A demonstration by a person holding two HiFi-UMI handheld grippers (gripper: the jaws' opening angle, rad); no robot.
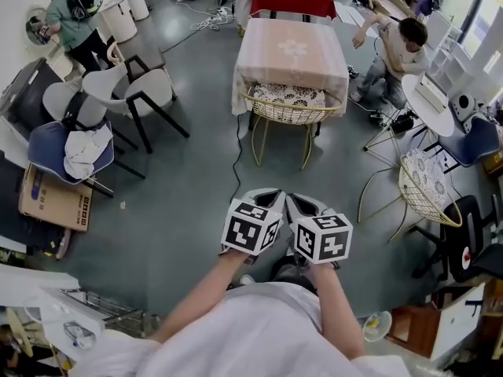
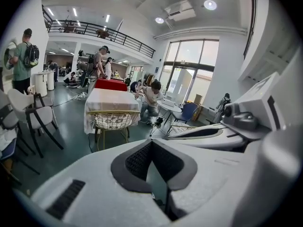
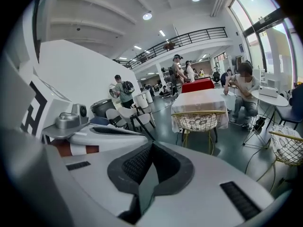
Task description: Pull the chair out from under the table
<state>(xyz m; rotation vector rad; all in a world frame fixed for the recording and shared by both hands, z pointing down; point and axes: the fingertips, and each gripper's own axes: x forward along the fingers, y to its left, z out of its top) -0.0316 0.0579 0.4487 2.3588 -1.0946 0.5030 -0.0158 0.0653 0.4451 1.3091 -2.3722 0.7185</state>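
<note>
A gold wire chair (image 1: 288,105) with a patterned cushion is tucked under the near edge of a table (image 1: 292,51) draped in a pale cloth, far ahead of me across the grey floor. My left gripper (image 1: 269,199) and right gripper (image 1: 303,203) are side by side, low in the head view, well short of the chair. Both are shut with nothing between the jaws. In the left gripper view the chair (image 2: 112,120) stands beyond the closed gripper (image 2: 152,146). In the right gripper view the chair (image 3: 198,121) and table (image 3: 201,101) stand beyond the closed gripper (image 3: 150,150).
A second gold wire chair (image 1: 423,188) stands at the right. White chairs (image 1: 146,89), a blue chair with cloth (image 1: 66,152) and a cardboard box (image 1: 53,199) line the left. A person (image 1: 396,50) sits by a round white table (image 1: 429,105). A cable (image 1: 238,154) runs along the floor.
</note>
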